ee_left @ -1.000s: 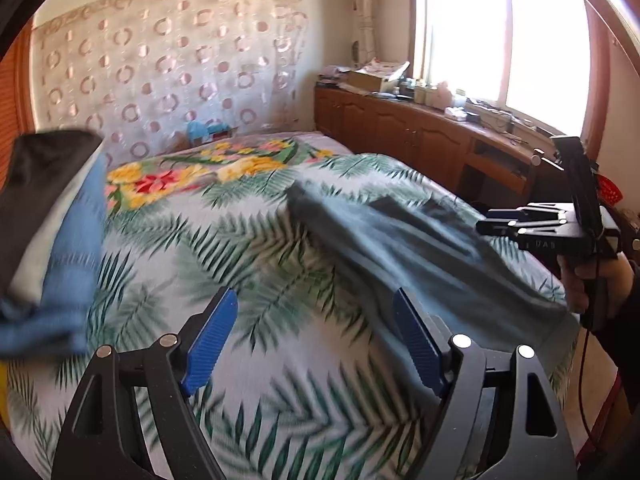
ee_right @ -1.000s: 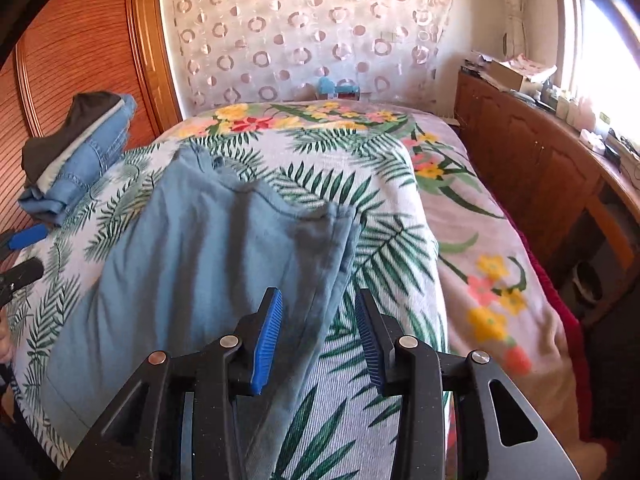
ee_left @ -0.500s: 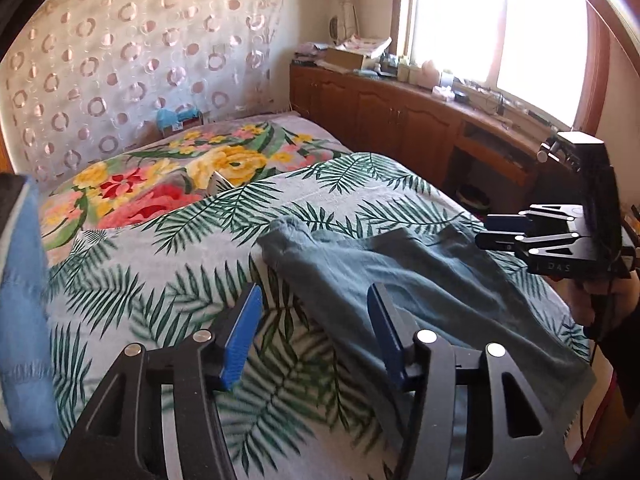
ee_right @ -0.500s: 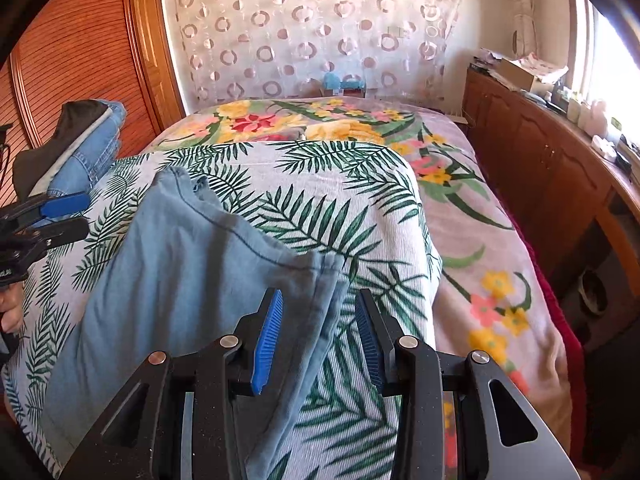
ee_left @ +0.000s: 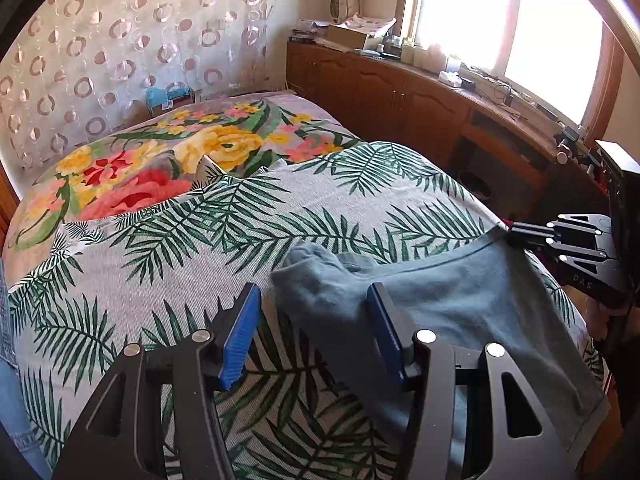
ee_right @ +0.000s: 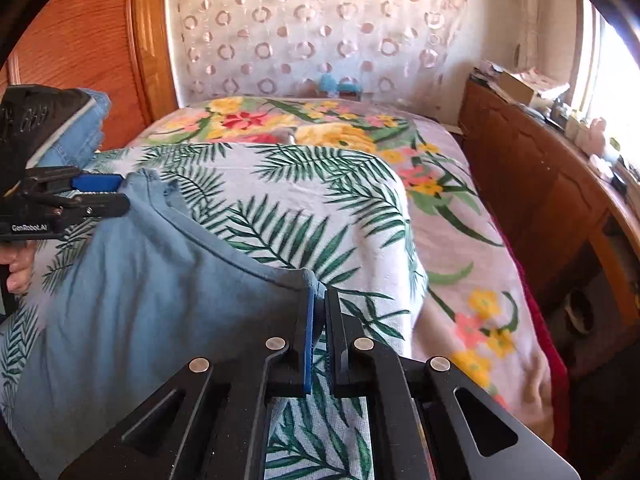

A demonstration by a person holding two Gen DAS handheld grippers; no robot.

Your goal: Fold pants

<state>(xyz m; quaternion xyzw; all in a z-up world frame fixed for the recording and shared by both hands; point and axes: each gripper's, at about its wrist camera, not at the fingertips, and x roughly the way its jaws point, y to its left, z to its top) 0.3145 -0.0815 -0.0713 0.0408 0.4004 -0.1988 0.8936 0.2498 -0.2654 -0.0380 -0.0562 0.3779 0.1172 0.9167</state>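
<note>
Light blue pants point(ee_left: 460, 300) lie spread on the bed's leaf-print cover point(ee_left: 240, 240). In the left wrist view my left gripper point(ee_left: 312, 336) is open, its blue pads on either side of a bunched corner of the pants. My right gripper shows there at the right edge point(ee_left: 516, 234), at the pants' far corner. In the right wrist view my right gripper point(ee_right: 318, 312) is shut on a corner of the pants point(ee_right: 140, 300). My left gripper shows at the left point(ee_right: 108, 192), open at the other corner.
A stack of folded jeans point(ee_right: 76, 128) sits at the bed's left side by a wooden wall. A floral blanket point(ee_left: 160, 160) covers the bed's head. A wooden cabinet point(ee_left: 420, 104) with clutter runs under the window on the right.
My right gripper closed on a corner of the pants. My left gripper moved in over the other corner, which now lies between its open pads.
</note>
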